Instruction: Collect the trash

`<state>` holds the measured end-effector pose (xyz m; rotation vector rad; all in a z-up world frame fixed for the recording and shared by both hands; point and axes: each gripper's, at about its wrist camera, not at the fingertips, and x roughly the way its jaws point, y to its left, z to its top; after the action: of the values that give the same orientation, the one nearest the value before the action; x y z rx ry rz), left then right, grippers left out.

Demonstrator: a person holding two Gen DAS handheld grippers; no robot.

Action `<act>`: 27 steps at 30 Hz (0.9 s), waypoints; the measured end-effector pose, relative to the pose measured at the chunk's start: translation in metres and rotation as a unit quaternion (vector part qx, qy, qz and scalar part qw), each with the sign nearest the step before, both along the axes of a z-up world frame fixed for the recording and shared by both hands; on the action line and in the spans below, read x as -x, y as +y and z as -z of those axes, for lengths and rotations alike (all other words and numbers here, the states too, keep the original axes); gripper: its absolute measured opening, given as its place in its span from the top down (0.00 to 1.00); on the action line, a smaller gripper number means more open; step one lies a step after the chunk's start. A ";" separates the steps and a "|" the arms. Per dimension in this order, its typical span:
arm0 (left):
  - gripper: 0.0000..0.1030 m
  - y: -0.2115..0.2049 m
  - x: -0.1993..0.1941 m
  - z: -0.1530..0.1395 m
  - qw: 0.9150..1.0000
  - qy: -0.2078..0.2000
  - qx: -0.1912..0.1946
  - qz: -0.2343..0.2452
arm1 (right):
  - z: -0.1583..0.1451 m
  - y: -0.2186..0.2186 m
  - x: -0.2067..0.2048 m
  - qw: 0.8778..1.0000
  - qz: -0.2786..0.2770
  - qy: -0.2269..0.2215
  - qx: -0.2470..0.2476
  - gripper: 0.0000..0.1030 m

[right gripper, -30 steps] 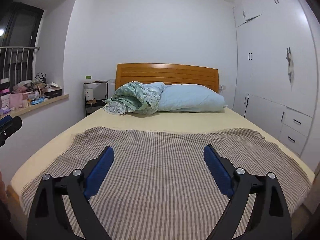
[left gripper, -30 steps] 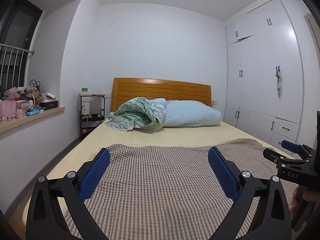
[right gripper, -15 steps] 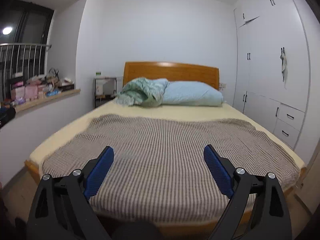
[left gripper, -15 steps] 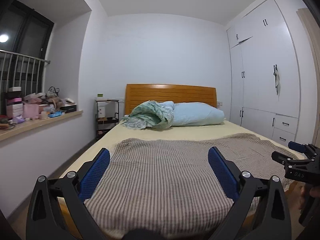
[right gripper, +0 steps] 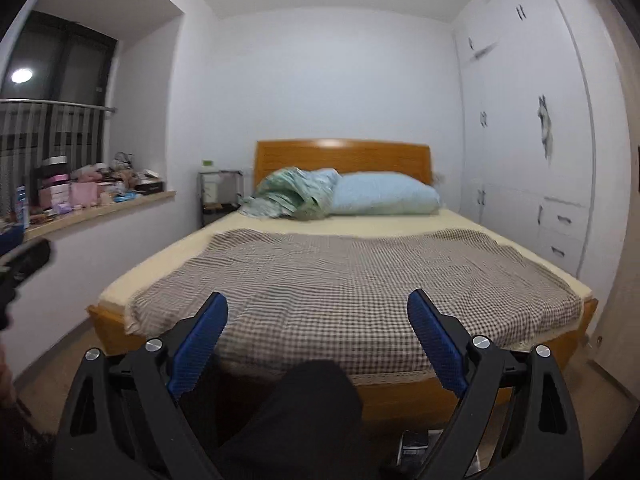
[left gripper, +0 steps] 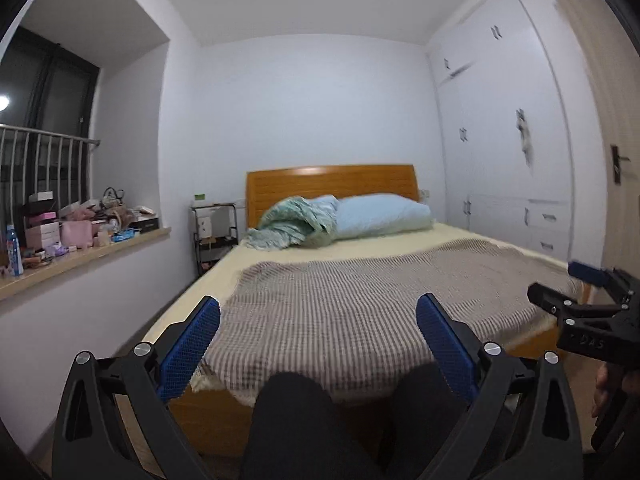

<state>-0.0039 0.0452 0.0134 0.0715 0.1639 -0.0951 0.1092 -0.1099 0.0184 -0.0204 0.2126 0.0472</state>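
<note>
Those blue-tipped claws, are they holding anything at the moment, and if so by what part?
Nothing is held. The left gripper and the right gripper are both open, with only the bed showing between their fingers.

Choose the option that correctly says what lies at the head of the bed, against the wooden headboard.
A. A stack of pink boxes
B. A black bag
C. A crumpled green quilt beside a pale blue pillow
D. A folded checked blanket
C: in the right wrist view the crumpled green quilt lies right beside the pale blue pillow, both in front of the wooden headboard; the checked blanket is spread flat nearer the foot.
</note>
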 end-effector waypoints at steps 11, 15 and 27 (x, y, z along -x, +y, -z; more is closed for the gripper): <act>0.08 0.016 0.042 -0.006 0.999 -0.032 0.038 -0.006 | 0.007 0.012 0.049 1.000 -0.010 -0.009 0.027 0.08; 0.08 0.015 0.042 -0.008 0.999 -0.035 0.036 -0.013 | 0.013 0.016 0.051 0.999 0.003 0.002 0.033 0.08; 0.08 0.016 0.035 -0.006 0.999 -0.025 0.036 -0.020 | 0.019 0.003 0.057 1.000 0.030 0.002 0.002 0.08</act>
<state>-0.0388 0.0608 0.0192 -0.0020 0.1124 -0.0601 0.0526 -0.1067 -0.0005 -0.0171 0.2172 -0.0134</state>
